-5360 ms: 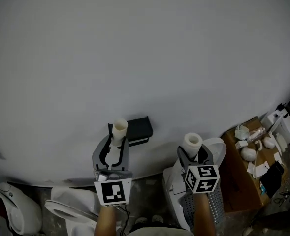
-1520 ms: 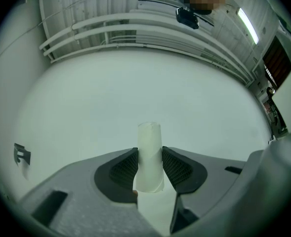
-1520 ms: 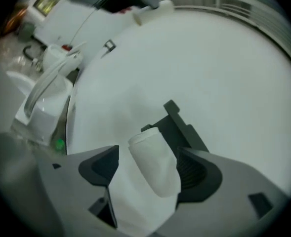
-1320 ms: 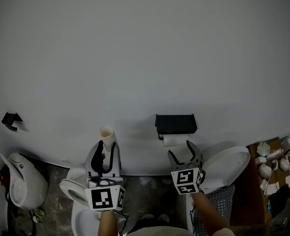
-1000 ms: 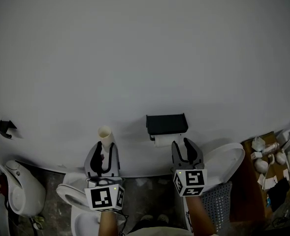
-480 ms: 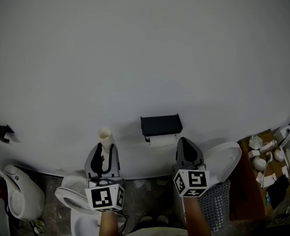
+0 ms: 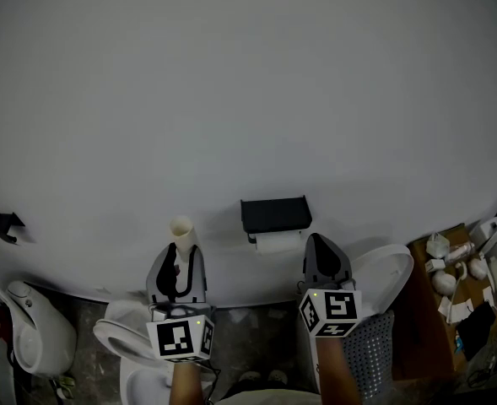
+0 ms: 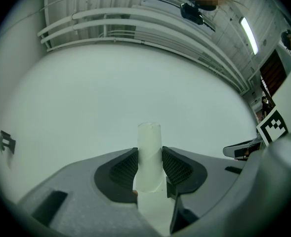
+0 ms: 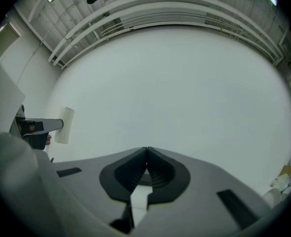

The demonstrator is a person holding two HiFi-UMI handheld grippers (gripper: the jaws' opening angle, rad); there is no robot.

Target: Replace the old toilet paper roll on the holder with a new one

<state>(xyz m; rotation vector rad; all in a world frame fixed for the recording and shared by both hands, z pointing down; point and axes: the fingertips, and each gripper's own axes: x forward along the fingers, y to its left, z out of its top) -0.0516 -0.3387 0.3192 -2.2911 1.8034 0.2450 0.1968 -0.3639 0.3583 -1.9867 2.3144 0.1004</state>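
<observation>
A black holder (image 7: 273,214) is fixed to the white wall, and a white paper roll (image 7: 278,242) hangs under it. My left gripper (image 7: 179,256) is shut on a pale, bare cardboard tube (image 7: 180,229) that stands upright between the pads (image 8: 149,152), left of the holder. My right gripper (image 7: 318,243) is shut and empty, just right of the roll and slightly below it. In the right gripper view its jaws (image 9: 146,154) meet with nothing between them, and the tube (image 9: 64,125) shows at the left.
A toilet with a raised lid (image 7: 385,278) stands below my right gripper, and another bowl (image 7: 117,340) sits under the left. A white fixture (image 7: 29,337) is at the far left, with a black bracket (image 7: 3,224) on the wall. A cardboard box (image 7: 438,302) with small items is on the right.
My right gripper held a roll several seconds ago; a roll now hangs on the holder. Its jaws have closed empty and it has drawn slightly away. The left gripper keeps the tube still.
</observation>
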